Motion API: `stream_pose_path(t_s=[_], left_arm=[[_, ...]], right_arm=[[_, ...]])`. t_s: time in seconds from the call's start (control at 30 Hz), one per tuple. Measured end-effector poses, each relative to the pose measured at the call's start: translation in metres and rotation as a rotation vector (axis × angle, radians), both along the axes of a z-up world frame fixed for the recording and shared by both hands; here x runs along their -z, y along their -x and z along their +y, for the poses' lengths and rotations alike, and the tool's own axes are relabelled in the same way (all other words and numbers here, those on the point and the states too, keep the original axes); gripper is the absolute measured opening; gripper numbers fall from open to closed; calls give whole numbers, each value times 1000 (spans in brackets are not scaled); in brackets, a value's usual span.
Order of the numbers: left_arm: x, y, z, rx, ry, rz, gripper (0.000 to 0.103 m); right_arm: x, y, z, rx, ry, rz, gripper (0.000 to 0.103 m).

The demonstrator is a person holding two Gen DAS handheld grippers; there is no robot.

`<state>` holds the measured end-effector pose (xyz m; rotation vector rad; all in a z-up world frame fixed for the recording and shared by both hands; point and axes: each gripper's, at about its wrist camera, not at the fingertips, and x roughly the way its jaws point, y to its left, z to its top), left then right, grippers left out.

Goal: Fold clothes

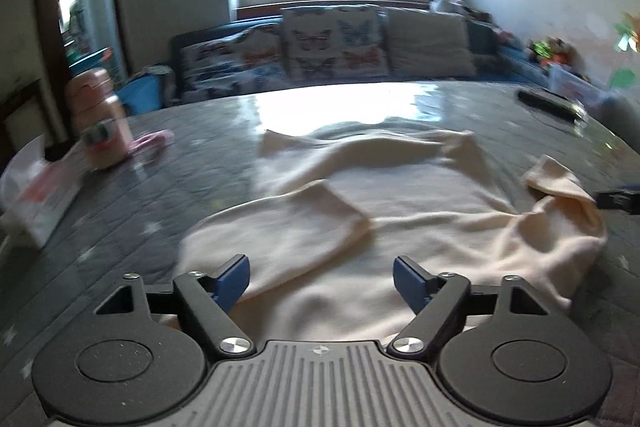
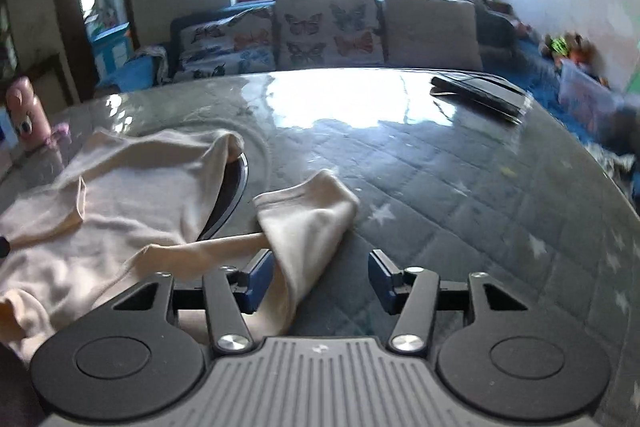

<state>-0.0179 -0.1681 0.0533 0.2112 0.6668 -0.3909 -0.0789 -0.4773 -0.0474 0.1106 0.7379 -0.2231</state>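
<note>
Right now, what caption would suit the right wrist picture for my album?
Open right tongs hover at a cream garment's sleeve, spread on a star-quilted table.

Soft, matt cream knit garment (image 1: 400, 195) lies on a quilted grey cloth table cover (image 2: 460, 195) under glossy clear film.

We can read no words, brand names or numbers in either view. The pink bottle (image 1: 102, 119) at the table's left edge has a band around it, but blur leaves it illegible to us. The white bag (image 1: 38, 195) beside it carries red markings that we cannot make out as letters.
</note>
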Motion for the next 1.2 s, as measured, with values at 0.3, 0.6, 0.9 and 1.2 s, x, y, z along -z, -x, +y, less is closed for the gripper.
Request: stream_pose_path(t_s=[0.3,0.6,0.9,1.2], left_arm=[[28,-4,-52,115,-70,42,83],[40,10,-61,182,-105,35,83],[32,9,-80,197,-101,15,83],[38,35,-93,311,-143,-8,84]], right_arm=[[17,-19,-7,62,159,20,74],[19,35,-67,306,-2,-13,83],[13,31,-59,236,-11,-54,83],[23,8,-34,120,-5,12,83]])
